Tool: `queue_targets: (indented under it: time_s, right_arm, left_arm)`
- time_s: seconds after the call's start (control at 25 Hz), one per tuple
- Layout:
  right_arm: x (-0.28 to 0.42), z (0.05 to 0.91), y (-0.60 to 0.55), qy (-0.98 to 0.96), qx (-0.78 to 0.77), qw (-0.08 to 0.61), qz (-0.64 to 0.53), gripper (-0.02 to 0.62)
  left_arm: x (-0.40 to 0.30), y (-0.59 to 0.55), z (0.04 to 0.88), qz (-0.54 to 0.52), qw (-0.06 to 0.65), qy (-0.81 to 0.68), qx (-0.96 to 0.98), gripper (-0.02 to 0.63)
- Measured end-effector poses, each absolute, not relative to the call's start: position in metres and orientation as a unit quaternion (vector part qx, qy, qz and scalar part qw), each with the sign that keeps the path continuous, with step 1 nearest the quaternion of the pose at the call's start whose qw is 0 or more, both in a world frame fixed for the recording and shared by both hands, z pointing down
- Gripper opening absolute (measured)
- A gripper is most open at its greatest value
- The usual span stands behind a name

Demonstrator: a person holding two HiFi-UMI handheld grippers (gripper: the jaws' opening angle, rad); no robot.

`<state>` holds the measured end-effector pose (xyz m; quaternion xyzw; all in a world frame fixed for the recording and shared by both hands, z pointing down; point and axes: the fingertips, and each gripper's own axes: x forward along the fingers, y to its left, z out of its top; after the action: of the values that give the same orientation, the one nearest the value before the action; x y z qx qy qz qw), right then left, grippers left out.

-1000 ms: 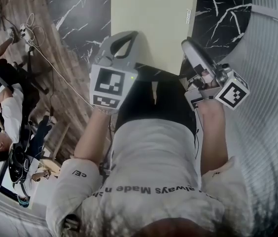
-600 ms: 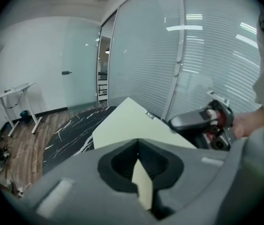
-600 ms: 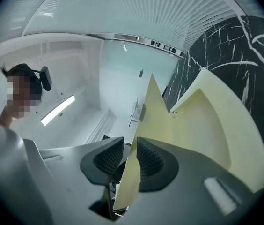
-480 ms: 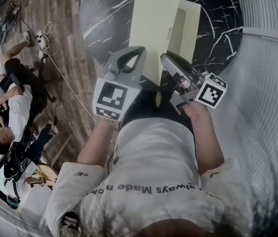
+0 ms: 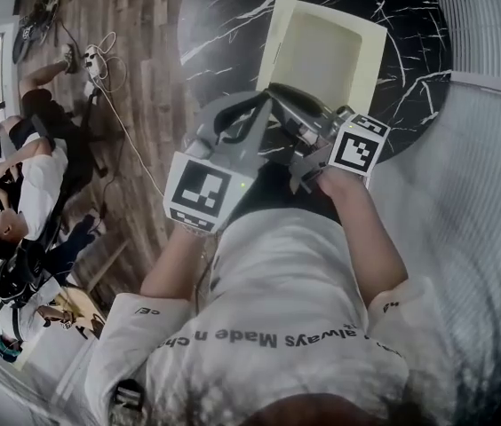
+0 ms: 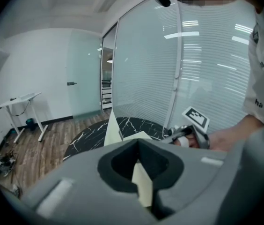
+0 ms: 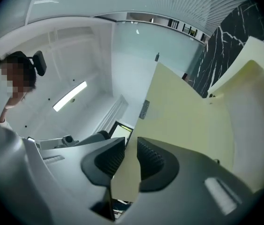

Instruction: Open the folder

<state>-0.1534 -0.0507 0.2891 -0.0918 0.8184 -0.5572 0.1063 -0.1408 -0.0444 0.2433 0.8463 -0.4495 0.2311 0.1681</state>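
A pale yellow folder is spread in a V above the round black marble table, one cover upright at its left. My left gripper is shut on a folder edge, which sticks up between its jaws. My right gripper sits just right of the left one, almost touching it. The other cover runs between its ribbed pads, and the jaws are closing on that sheet. From the left gripper view the right gripper shows beside the upright cover.
Wooden floor with cables lies left of the table. People sit at the far left. A ribbed glass partition runs along the right. A white desk stands against the far wall.
Both grippers have risen and drawn together at the folder's near edge. The folder has gone from lying flat and closed to spread open in a V.
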Motion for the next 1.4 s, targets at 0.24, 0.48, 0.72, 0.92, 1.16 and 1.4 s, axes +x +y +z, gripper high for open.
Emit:
queue_targets:
  time_s: [0.24,0.48,0.72,0.92,1.16,1.4]
  right_arm:
    - [-0.199,0.288,-0.048,0.792,-0.053,0.132,-0.594,0.088]
    - [-0.23,0.306,-0.039,0.798,-0.03,0.097,-0.594,0.074]
    - [-0.242,0.315,-0.043,0.775,-0.008,0.118,-0.621,0.133]
    - [-0.246,0.328,-0.044,0.746,-0.007,0.13,-0.654,0.115]
    - [-0.225,0.342,-0.041,0.823,-0.08,0.049,-0.56,0.054]
    - [-0.194,0.341,-0.025,0.878,-0.13,-0.024,-0.459,0.032]
  left_arm:
    - [-0.171,-0.036,0.248,0.266,0.163,-0.462,0.83,0.002]
    - [-0.201,-0.026,0.268,0.298,0.163,-0.47,0.815,0.003]
    - [-0.21,-0.027,0.275,0.316,0.154,-0.477,0.806,0.003]
    - [-0.231,-0.025,0.294,0.353,0.154,-0.49,0.782,0.003]
    - [-0.271,-0.02,0.323,0.39,0.157,-0.524,0.741,0.002]
    - [-0.315,-0.01,0.364,0.413,0.175,-0.561,0.696,0.002]
